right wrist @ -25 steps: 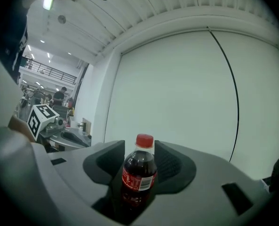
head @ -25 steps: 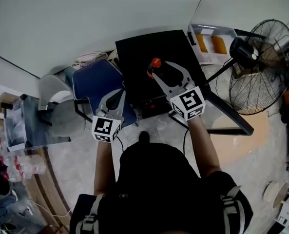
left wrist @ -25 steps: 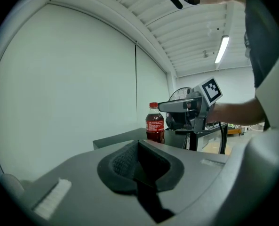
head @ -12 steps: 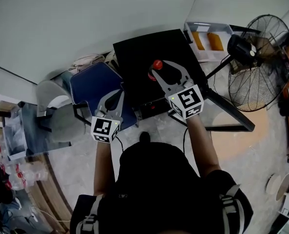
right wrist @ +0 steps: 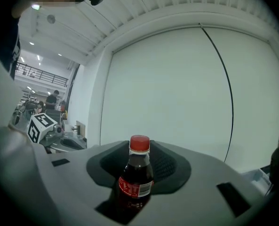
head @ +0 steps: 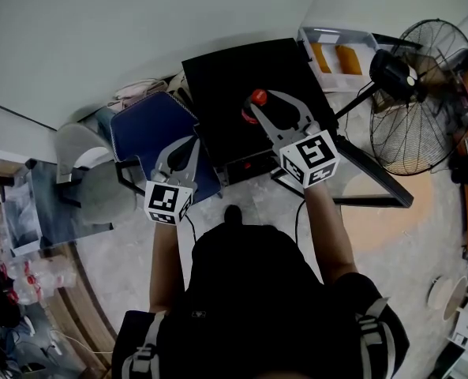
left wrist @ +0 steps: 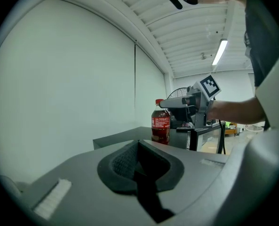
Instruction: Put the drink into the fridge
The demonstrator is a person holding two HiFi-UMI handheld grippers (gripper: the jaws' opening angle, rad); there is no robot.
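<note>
The drink is a dark cola bottle with a red cap (head: pixel 256 96). It stands upright on the flat top of the black fridge (head: pixel 226 73). My right gripper (head: pixel 260 106) reaches level over that top. Its jaws have just been closing, and the pads now sit against the bottle's (right wrist: pixel 135 182) sides below the neck. In the left gripper view the bottle (left wrist: pixel 161 124) stands ahead with a right fingertip (left wrist: pixel 177 102) beside its cap. My left gripper (head: pixel 191 142) hangs shut and empty over the blue chair, left of the fridge.
A blue chair (head: pixel 159 133) stands against the fridge's left side. A standing fan (head: pixel 427 93) and a white bin with orange items (head: pixel 336 54) are to the right. A dark-framed glass panel (head: pixel 368 184) leans near the fridge. A wall runs behind.
The right gripper's jaws have narrowed around the bottle, which stays upright on the fridge top. The left gripper has stayed where it was.
</note>
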